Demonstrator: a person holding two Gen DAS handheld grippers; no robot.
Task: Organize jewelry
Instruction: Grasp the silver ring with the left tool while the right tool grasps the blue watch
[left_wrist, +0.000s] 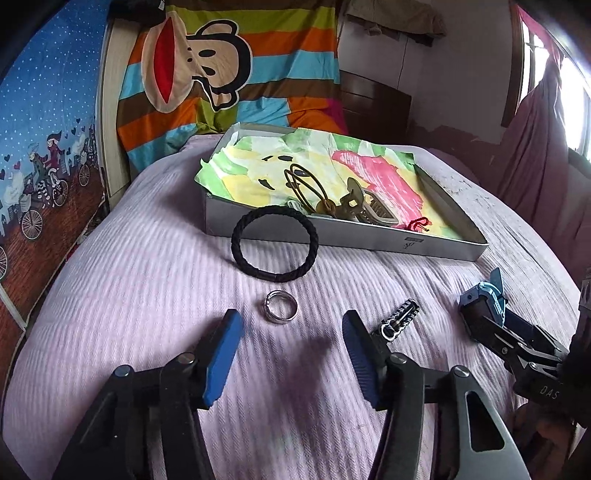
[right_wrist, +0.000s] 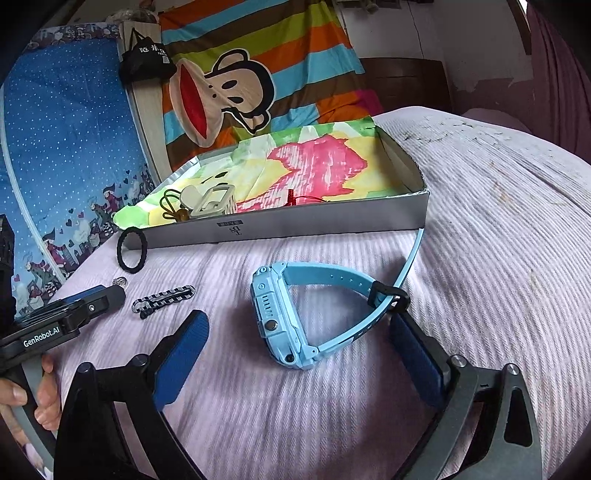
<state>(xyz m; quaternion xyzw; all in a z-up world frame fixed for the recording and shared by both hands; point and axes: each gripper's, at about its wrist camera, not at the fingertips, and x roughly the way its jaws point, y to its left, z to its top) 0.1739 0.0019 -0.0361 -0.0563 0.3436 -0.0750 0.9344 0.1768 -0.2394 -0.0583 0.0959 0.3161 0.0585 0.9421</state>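
Note:
My left gripper (left_wrist: 291, 325) is open over the lilac bedspread, and a silver ring (left_wrist: 281, 312) lies just beyond its tips. Past the ring a black braided bracelet (left_wrist: 274, 243) leans on the grey box (left_wrist: 369, 236). A black-and-white clip charm (left_wrist: 400, 322) lies by the right finger. In the right wrist view my right gripper (right_wrist: 295, 325) is open around a light blue watch (right_wrist: 284, 317) lying on its side, its strap (right_wrist: 410, 258) reaching toward the box (right_wrist: 314, 221). The bracelet (right_wrist: 132, 251), ring (right_wrist: 120, 281) and clip charm (right_wrist: 164, 299) lie left.
The box is lined with colourful paper (left_wrist: 332, 166) and holds brass hoops (left_wrist: 306, 184), a hair claw (left_wrist: 354, 203) and a red cord (left_wrist: 419, 223). A striped monkey blanket (left_wrist: 229, 74) hangs behind. A hand (right_wrist: 37, 398) holds the left gripper's body (right_wrist: 59, 325).

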